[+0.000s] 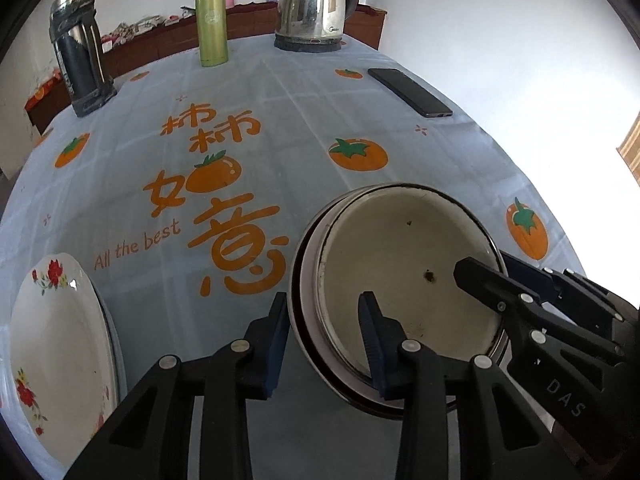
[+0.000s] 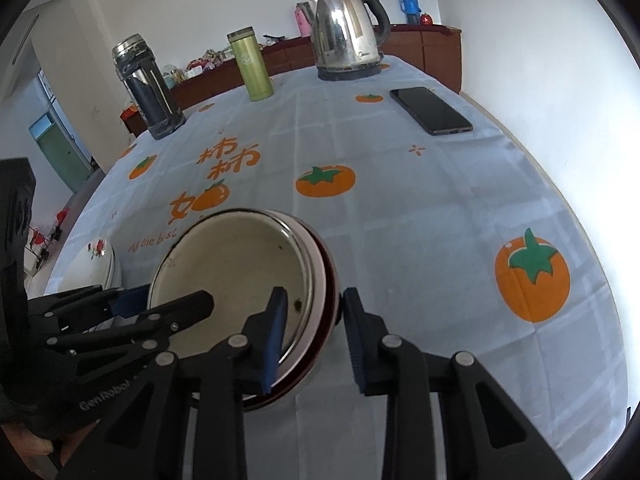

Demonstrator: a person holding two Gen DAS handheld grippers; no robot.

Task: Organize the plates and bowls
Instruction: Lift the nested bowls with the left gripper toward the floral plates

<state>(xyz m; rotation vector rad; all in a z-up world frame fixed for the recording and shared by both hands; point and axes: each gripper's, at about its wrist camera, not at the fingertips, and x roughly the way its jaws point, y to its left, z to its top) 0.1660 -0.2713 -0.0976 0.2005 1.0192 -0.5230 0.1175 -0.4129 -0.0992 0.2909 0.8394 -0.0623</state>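
- The left gripper (image 1: 324, 344) is right up close to the camera. Its blue pads sit on each side of the near rim of the stacked bowls (image 1: 404, 272). One pad is inside the top bowl and one is outside. There is still a gap, so it is open about halfway and is not squeezing the rim.
- The right gripper (image 2: 314, 340) stands the same way at the other side of the same stack (image 2: 240, 280). One blue pad is inside the rim and one is outside. It is partly open too.
- The top bowl is cream inside with a dark rim and a few small dark spots. It sits in a wider bowl with a dark red outer edge. The stack rests on the bench near its front edge.
- A white plate with red flowers (image 1: 56, 352) lies at the front left corner of the bench, well apart from the bowls.
- The bench has a pale blue cloth (image 2: 420, 240) with orange fruit pictures and the words "All the best".
- Along the far edge stand a dark steel flask (image 1: 78, 52), a green bottle (image 1: 212, 26) and a shiny steel kettle (image 1: 316, 4).
- A black phone (image 1: 410, 92) lies flat by the right edge, near the kettle.
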